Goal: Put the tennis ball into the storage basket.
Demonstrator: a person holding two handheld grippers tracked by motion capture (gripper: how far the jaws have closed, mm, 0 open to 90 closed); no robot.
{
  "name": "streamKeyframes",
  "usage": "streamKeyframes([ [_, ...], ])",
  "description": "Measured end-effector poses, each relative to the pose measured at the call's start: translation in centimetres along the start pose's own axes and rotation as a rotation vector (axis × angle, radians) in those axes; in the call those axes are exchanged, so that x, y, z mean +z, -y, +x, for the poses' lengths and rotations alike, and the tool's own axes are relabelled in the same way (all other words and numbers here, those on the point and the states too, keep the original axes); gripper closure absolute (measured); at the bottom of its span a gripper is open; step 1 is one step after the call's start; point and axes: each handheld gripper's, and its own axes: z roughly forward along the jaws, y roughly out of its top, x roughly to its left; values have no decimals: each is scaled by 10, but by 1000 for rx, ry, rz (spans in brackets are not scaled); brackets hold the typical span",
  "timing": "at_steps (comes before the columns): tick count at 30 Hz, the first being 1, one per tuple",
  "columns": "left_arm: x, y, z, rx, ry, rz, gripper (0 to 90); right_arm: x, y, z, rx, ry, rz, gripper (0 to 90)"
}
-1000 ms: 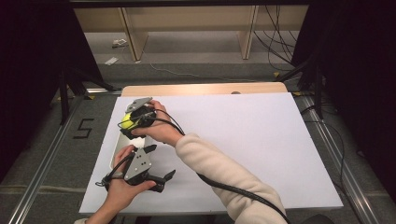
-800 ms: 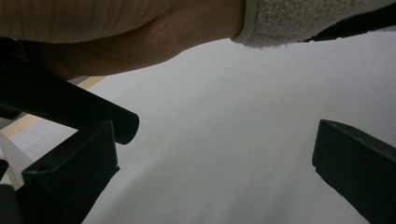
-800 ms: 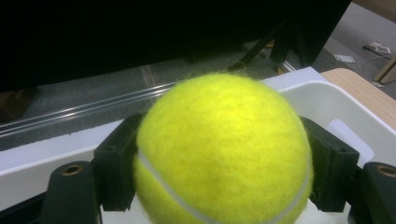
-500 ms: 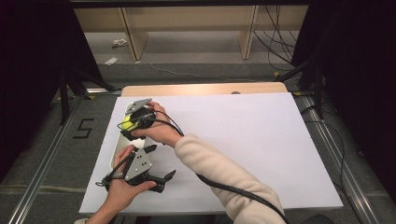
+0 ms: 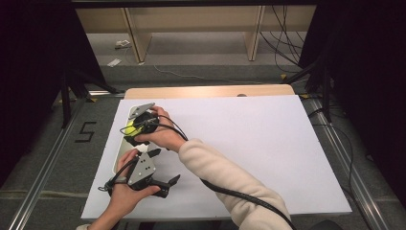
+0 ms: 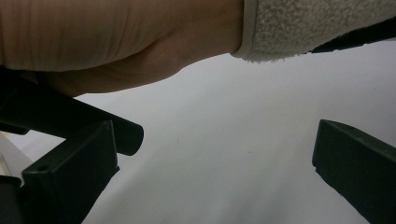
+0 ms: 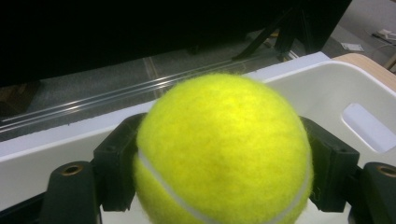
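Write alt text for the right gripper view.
A yellow tennis ball sits clamped between the right gripper's two black jaws, held over a white tray. Dark floor and metal rails lie beyond the tray.

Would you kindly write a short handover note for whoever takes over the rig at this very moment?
Right gripper: jaws shut on the tennis ball, held over the white tray at the table's left edge.
Left gripper: jaws open, holding nothing, low over the white table cover, just beneath the right hand.
Done: ball picked up and brought above the tray.
Left: probably lower the ball into the tray and release it.
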Motion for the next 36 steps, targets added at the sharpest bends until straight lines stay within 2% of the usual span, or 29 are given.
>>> streamKeyframes([
  [20,0,0,0,-3,4,1,0,7,6,-1,19,-6,23,262],
  [36,0,0,0,-8,7,2,0,11,7,3,9,-14,35,260],
])
